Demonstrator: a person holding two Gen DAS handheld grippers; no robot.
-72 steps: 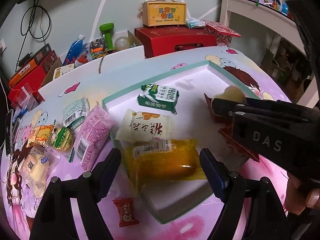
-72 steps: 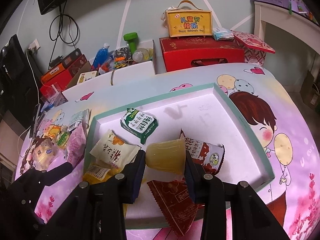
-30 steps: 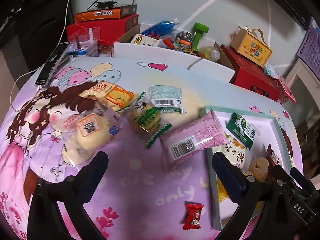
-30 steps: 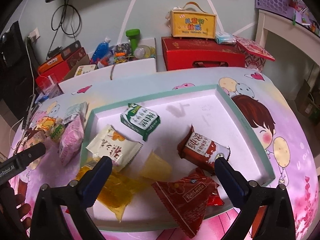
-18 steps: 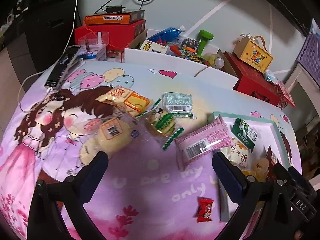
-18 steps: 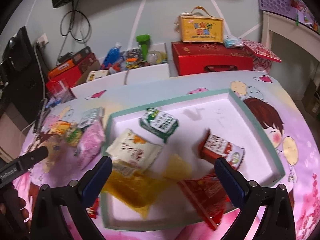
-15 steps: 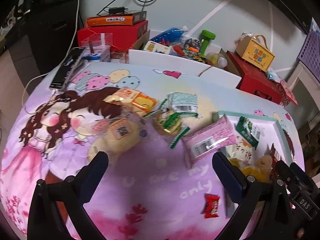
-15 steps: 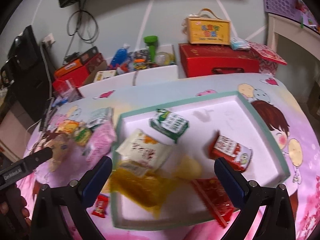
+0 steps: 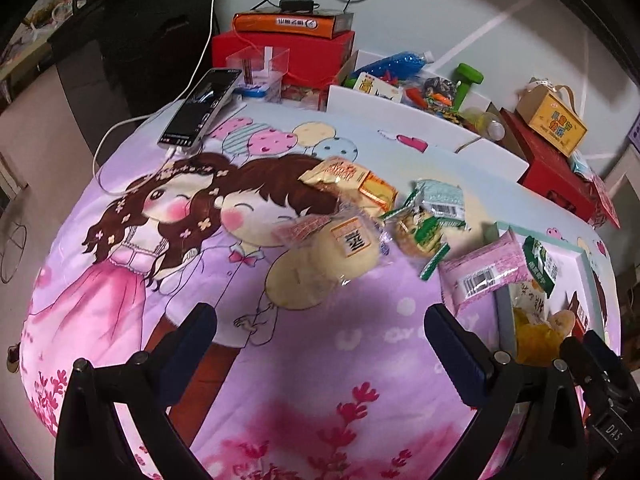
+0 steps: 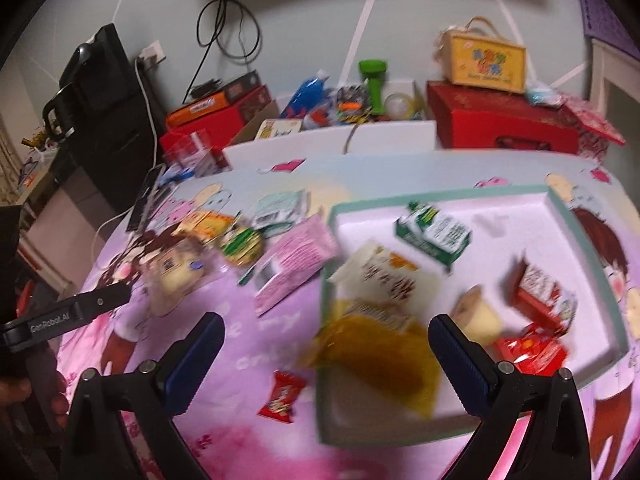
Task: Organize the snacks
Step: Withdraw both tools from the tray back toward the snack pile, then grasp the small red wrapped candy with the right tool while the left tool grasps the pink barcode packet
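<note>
1. My left gripper (image 9: 320, 336) hangs over the cartoon-print cloth (image 9: 120, 288) with its fingers spread wide and nothing between them.
2. Loose snacks lie farther off: a clear bun pack (image 9: 324, 268), an orange packet (image 9: 352, 180), a pale green packet (image 9: 442, 200).
3. A pink packet (image 10: 294, 262) leans on the tray's left rim.
4. A small red candy (image 10: 282, 396) lies near, just left of the tray (image 10: 440, 198).
5. My right gripper (image 10: 326, 356) is spread apart and empty, above the yellow bag (image 10: 380, 356) in the tray's near-left corner.
</note>
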